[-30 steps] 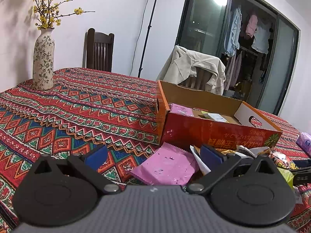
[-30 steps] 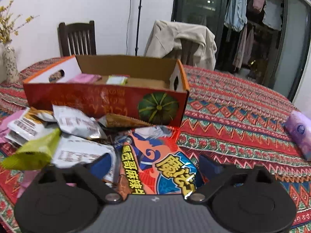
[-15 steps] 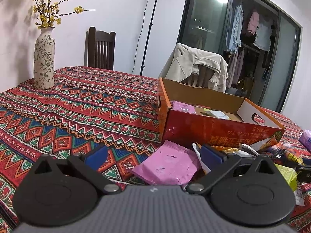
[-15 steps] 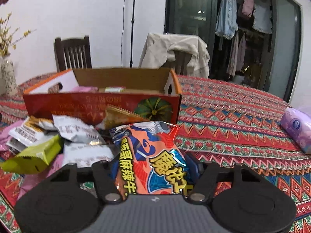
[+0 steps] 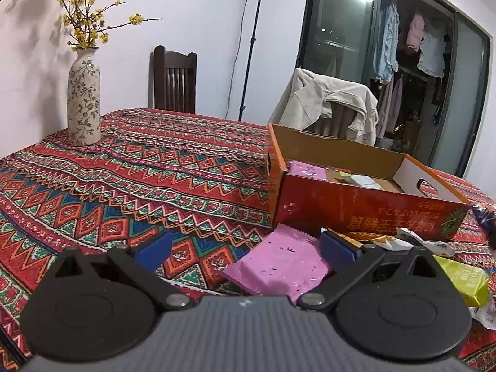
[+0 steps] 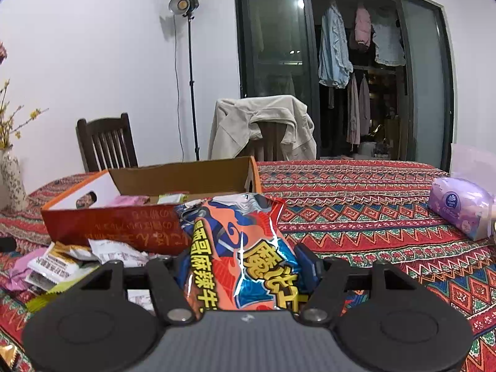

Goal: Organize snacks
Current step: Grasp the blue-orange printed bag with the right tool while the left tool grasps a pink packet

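My right gripper [image 6: 245, 263] is shut on an orange and blue snack bag [image 6: 241, 248] and holds it up off the table, in front of the orange cardboard box [image 6: 124, 226]. The box [image 5: 356, 207] holds a pink packet [image 5: 305, 170] and a pale one. My left gripper [image 5: 245, 246] is open and empty, low over the tablecloth, with a pink snack packet [image 5: 279, 263] lying between and just past its fingers. Loose snack packets [image 6: 77, 260] lie in a pile before the box.
A flowered vase [image 5: 83, 99] stands at the table's far left. A purple tissue pack [image 6: 462, 207] lies at the right. Two chairs, one draped with a beige jacket [image 6: 263, 124], stand behind the table. A yellow-green packet [image 5: 462, 279] lies right of my left gripper.
My right gripper closed on the orange and blue bag and lifted it off the table. My left gripper stayed open and shifted only slightly.
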`<state>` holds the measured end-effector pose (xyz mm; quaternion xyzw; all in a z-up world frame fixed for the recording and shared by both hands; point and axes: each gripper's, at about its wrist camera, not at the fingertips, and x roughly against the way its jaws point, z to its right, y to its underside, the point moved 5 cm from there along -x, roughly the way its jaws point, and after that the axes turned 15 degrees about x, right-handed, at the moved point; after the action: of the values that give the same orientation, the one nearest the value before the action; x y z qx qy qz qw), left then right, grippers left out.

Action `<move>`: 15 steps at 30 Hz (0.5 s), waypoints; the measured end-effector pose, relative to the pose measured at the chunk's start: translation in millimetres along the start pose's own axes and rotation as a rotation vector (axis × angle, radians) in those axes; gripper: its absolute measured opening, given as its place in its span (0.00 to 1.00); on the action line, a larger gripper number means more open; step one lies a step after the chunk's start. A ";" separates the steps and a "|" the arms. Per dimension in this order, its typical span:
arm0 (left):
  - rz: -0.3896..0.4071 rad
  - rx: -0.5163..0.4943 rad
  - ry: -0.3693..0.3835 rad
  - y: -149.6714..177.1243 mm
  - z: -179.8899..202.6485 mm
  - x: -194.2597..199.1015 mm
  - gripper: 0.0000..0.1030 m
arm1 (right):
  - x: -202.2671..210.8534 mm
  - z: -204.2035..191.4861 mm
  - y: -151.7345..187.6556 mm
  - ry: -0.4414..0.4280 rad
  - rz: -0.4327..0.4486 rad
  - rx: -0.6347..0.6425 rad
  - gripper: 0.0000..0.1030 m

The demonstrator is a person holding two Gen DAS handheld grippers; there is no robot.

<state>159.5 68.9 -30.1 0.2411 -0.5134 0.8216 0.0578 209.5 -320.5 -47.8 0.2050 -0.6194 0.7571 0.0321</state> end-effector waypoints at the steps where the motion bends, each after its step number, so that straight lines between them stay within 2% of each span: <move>1: -0.003 0.000 -0.006 -0.4 0.1 0.3 1.00 | 0.6 1.3 0.1 -0.001 0.003 -0.008 0.62; 5: -0.035 -0.017 -0.015 -1.6 3.4 -1.6 1.00 | -0.2 4.0 -0.3 -0.003 0.004 -0.024 0.62; 11: -0.110 -0.103 -0.021 3.6 13.9 -11.4 1.00 | 0.8 5.5 -0.7 -0.009 0.023 -0.034 0.62; 15: -0.170 -0.170 -0.108 7.0 18.8 -27.6 1.00 | 3.2 6.9 1.6 -0.012 0.029 -0.038 0.62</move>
<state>187.6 53.4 -41.6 0.3221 -0.5614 0.7529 0.1197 207.9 -328.1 -47.2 0.2000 -0.6367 0.7444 0.0214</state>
